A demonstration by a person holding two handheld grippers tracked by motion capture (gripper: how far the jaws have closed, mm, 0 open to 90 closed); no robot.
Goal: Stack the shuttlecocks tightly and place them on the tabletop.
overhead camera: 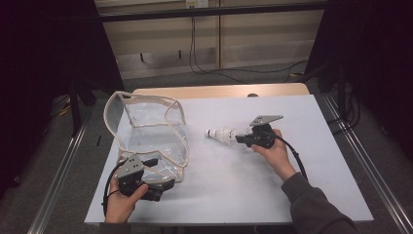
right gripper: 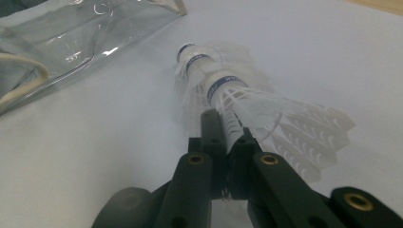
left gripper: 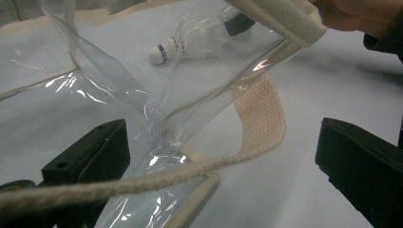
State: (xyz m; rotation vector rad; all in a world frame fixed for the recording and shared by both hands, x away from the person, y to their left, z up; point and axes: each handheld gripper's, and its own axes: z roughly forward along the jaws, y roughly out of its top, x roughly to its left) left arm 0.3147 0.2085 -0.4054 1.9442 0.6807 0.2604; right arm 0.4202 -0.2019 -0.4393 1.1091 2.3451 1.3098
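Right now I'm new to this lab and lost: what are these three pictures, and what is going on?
A person at a pale blue-grey table holds a hand-held black two-jaw gripper in each hand. One picture looks down from above; the other two come from cameras riding on each gripper. On the table lies a clear plastic bag with cream fabric trim. The right gripper is shut on the feathers of a stack of white feathered shuttlecocks, lying beside the bag. The left gripper is open, its jaws on either side of the bag's corner and cream woven strap.
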